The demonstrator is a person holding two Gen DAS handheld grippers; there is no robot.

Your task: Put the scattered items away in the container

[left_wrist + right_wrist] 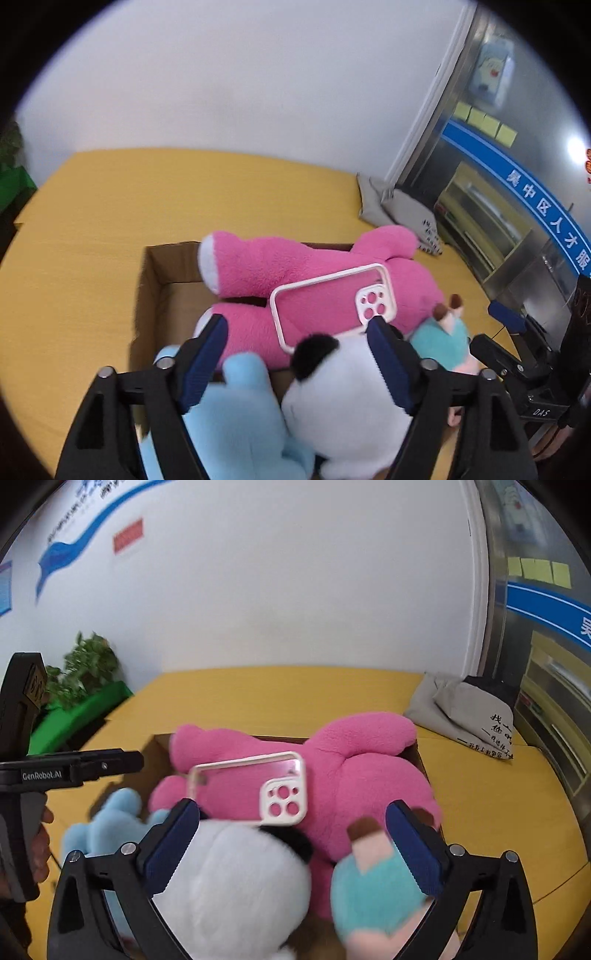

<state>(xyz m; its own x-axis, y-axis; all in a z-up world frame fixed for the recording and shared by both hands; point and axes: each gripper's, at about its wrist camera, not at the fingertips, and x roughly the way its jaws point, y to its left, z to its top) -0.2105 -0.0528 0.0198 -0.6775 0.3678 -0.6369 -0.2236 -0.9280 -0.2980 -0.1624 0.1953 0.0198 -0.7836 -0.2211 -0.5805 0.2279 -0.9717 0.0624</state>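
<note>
A brown cardboard box (155, 280) on the yellow table holds a big pink plush (258, 266). A clear phone case with a white rim (332, 299) lies on top of it. A light blue plush (236, 410), a white plush with a black ear (347, 398) and a teal plush (443, 343) sit at the box's near side. My left gripper (299, 325) is open just above the blue and white plushes. My right gripper (291, 812) is open over the white plush (236, 886) and teal plush (376, 893), near the case (266, 782) and pink plush (369, 775).
A grey cloth bag (469, 709) lies at the table's far right corner. A green plant (85, 675) stands at the far left. A glass door (517, 184) is to the right. The left gripper's body (74, 768) shows in the right wrist view.
</note>
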